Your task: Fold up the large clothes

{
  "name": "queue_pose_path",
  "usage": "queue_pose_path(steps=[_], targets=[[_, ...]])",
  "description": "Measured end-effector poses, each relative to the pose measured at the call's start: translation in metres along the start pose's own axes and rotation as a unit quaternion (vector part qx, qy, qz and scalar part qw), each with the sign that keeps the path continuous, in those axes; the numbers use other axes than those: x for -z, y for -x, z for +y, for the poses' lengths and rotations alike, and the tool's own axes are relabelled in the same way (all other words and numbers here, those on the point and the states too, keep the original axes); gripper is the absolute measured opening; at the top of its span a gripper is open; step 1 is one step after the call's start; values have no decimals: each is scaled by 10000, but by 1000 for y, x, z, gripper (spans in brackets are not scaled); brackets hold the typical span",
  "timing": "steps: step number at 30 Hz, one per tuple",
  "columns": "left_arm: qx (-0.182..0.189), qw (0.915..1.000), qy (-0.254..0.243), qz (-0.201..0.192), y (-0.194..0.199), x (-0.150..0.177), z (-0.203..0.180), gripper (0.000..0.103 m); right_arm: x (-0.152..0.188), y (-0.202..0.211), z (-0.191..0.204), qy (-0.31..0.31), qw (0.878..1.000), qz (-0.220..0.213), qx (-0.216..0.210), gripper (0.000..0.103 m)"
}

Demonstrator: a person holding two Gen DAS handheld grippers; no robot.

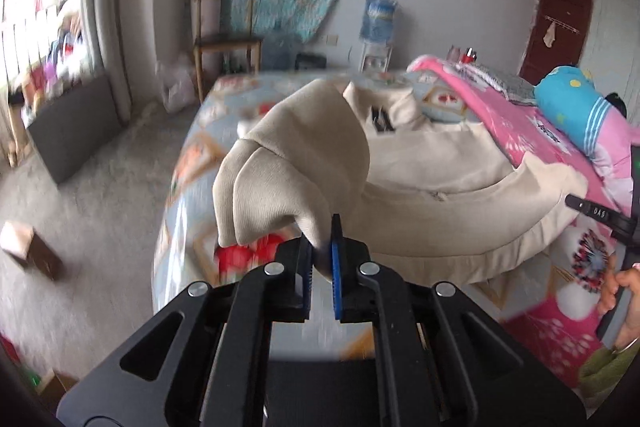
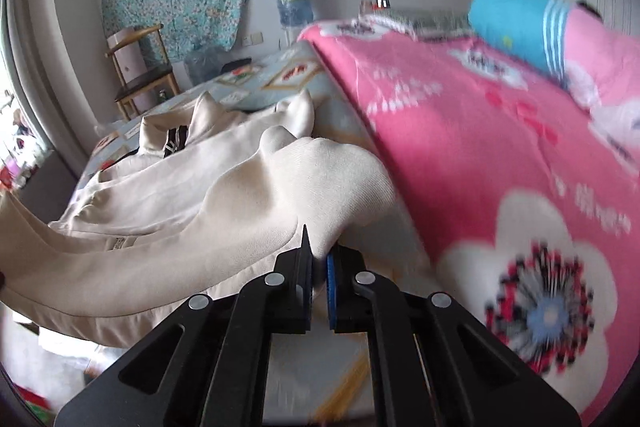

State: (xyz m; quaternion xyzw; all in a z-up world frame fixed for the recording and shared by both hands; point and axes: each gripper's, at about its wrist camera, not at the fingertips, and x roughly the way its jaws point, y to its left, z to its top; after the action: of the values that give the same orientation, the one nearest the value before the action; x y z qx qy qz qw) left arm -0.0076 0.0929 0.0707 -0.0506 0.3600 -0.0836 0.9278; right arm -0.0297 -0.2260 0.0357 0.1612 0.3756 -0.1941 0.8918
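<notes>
A large beige sweatshirt (image 1: 432,171) lies spread across the bed, its collar at the far end. My left gripper (image 1: 323,247) is shut on a bunched corner of the sweatshirt and holds it lifted above the bed's near left edge. My right gripper (image 2: 320,259) is shut on another edge of the same sweatshirt (image 2: 240,195), raised beside the pink blanket. The right gripper's body also shows at the right edge of the left wrist view (image 1: 600,215).
The bed (image 1: 188,163) has a light blue patterned sheet. A pink floral blanket (image 2: 500,131) covers its right side, with a blue and pink plush toy (image 2: 532,23) on it. A wooden chair (image 1: 224,39), water dispenser (image 1: 376,27) and cardboard box (image 1: 28,247) stand on the floor.
</notes>
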Motion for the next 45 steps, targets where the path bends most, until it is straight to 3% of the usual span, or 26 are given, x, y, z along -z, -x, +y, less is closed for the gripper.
queue_pose_path(steps=[2,5,8,9,10,12,16,19,22,25,27,29,30,32,34,36,37,39,42,45], targets=[[61,9991,210,355,-10,18,15,14,15,-16,-12,-131,9989,418,-194,9],[105,9919,763,1014,-33,42,50,20,28,-41,-41,-625,9916,1112,-202,29],[526,9813,1555,1004,-27,50,88,20,25,-28,-63,-878,9911,973,-250,34],[445,9811,1682,847,-19,48,98,23,22,-19,-65,-819,9930,845,-139,34],[193,9835,1670,669,-12,46,103,25,19,-14,-65,-771,9942,752,-69,34],[75,9864,1586,422,-6,39,109,28,7,-6,-60,-688,9961,521,-165,34],[463,9897,1306,346,-17,14,94,28,-18,-14,-14,-101,9965,383,-734,34],[553,9943,671,622,-47,2,61,28,-28,-49,19,369,9915,741,-1004,33],[283,9958,311,814,-80,8,46,28,-29,-90,11,146,9893,1177,-854,27],[-116,9929,684,964,-108,14,70,26,-35,-106,-13,-206,9886,1296,-745,11],[-27,9900,1119,857,-105,11,91,27,-43,-88,-23,-189,9940,981,-441,11],[-373,9881,1323,689,-95,5,110,27,-46,-72,-29,-80,9968,785,-111,15],[-416,9870,1419,633,-89,4,118,27,-46,-65,-32,-108,9970,748,-159,16],[-441,9869,1461,520,-78,-1,124,28,-46,-52,-30,-69,9966,737,-350,28],[-300,9915,1182,459,-69,-6,114,31,-39,-40,-8,306,9944,780,-647,43],[67,9954,756,585,-67,-8,91,48,-34,-37,15,635,9877,971,-1049,57],[377,9949,528,778,-69,-5,75,49,-27,-36,25,789,9828,1117,-1243,62],[675,9913,315,1088,-79,4,53,51,-12,-48,49,1074,9757,1402,-1296,62],[341,9882,77,1491,-105,19,31,51,3,-74,68,1274,9720,1689,-1024,62],[62,9903,-130,1379,-113,23,22,51,12,-80,81,1625,9731,1520,-600,62]])
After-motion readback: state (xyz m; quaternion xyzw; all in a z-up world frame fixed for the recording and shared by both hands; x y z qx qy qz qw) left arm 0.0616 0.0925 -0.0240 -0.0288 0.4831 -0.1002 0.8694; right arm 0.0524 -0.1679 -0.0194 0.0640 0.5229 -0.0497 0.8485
